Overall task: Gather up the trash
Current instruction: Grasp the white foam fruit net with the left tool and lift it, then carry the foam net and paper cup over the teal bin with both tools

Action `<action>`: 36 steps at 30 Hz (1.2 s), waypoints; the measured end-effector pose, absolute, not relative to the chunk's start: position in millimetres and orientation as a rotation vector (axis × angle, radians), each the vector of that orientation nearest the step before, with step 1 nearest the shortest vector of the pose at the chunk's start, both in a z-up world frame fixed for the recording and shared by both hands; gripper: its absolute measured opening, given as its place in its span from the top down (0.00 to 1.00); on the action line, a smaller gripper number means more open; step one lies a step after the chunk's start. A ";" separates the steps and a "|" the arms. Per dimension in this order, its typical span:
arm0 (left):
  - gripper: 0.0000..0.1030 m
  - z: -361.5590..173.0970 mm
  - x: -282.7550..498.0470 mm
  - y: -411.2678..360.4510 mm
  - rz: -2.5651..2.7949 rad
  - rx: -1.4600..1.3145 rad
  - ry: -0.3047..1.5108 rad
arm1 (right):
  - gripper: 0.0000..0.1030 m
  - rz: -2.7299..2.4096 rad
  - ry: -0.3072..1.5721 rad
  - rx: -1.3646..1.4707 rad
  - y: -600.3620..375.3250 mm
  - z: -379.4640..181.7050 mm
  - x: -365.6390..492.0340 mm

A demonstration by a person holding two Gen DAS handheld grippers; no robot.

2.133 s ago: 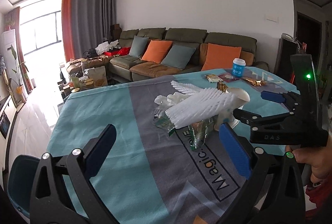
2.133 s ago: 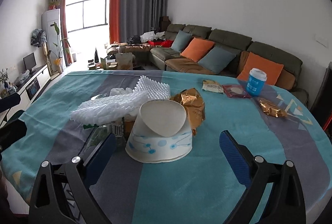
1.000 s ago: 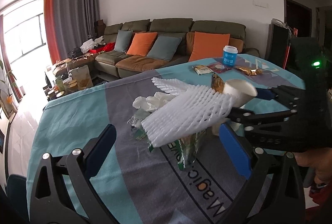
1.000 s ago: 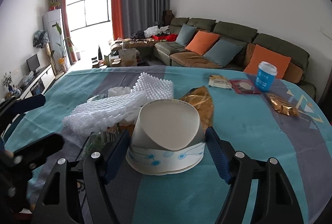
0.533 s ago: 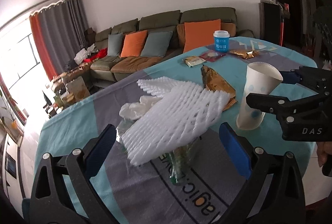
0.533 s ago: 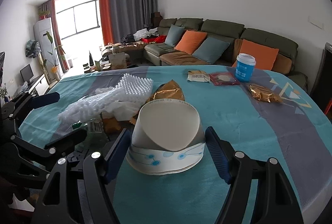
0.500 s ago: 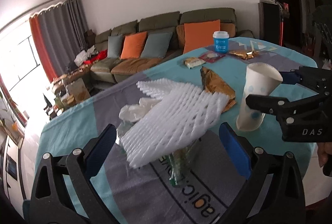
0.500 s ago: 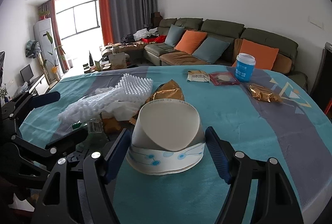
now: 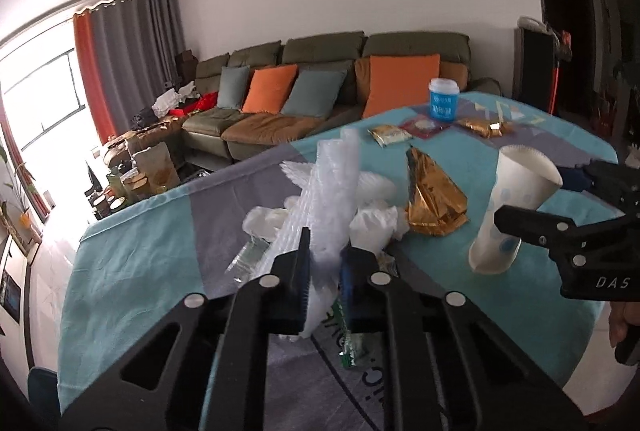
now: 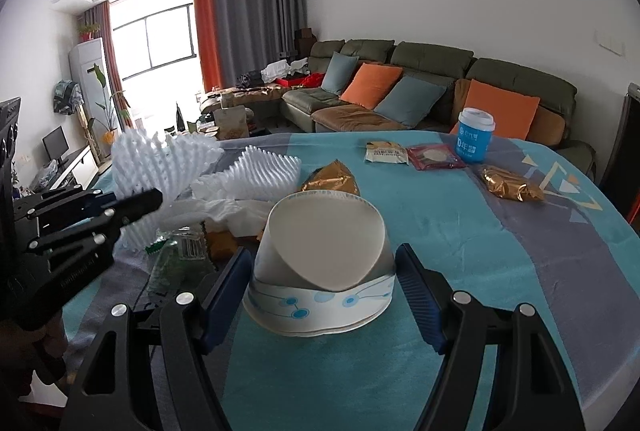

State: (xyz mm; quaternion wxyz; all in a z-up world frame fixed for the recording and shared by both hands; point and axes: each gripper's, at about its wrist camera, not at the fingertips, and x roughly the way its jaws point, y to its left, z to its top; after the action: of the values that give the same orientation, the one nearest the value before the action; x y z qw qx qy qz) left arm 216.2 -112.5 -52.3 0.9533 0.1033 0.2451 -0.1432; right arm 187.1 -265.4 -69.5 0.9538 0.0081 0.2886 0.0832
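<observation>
Left tongs: the left tongs point(image 9: 325, 273) sit at the lower centre of the left wrist view, clenched on the white foam net point(image 9: 328, 199); the net is squeezed upright between the blue pads and fans out above them. In the right wrist view the same tongs point(image 10: 132, 205) enter from the left edge with the net point(image 10: 168, 167) spreading above them.

Right tongs: the right tongs point(image 10: 322, 287) are at the lower centre of their own view, spread wide around the paper cup point(image 10: 324, 263). The blue pads lie against both sides of the cup, whose mouth is pressed into an oval, so they are grasping it. In the left wrist view the cup point(image 9: 512, 207) stands at the right, leaning, between the black fingers.

Trash pile: a second foam net point(image 10: 256, 179), crumpled white tissue point(image 9: 372, 227), a clear plastic wrapper with green print point(image 10: 176, 255) and a gold foil bag point(image 9: 434, 199) lie together on the desk, in the middle of both views.

Far trash: a small snack packet point(image 10: 386, 153), a red packet point(image 10: 434, 157) and a gold wrapper point(image 10: 508, 185) lie beside the blue cup with a white lid point(image 10: 474, 141), at the upper right.

Desk: covered by a teal and grey cloth point(image 10: 520, 271).

Background: a green sofa point(image 10: 432, 87) with orange and teal cushions.
</observation>
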 end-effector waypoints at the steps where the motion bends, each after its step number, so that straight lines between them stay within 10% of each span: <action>1: 0.89 -49.3 214.1 -109.5 -0.289 0.196 0.488 | 0.31 0.171 0.582 0.018 -265.0 -68.5 187.0; 36: 0.89 14.6 44.1 110.8 0.216 -0.061 0.323 | 0.31 0.718 0.347 -0.146 -68.5 13.6 162.6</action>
State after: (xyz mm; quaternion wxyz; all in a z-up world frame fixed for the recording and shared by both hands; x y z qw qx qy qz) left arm 44.1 110.8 14.6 0.9807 -0.0304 0.1605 0.1071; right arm 162.6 -68.5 13.6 0.9190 -0.0710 0.1687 0.3491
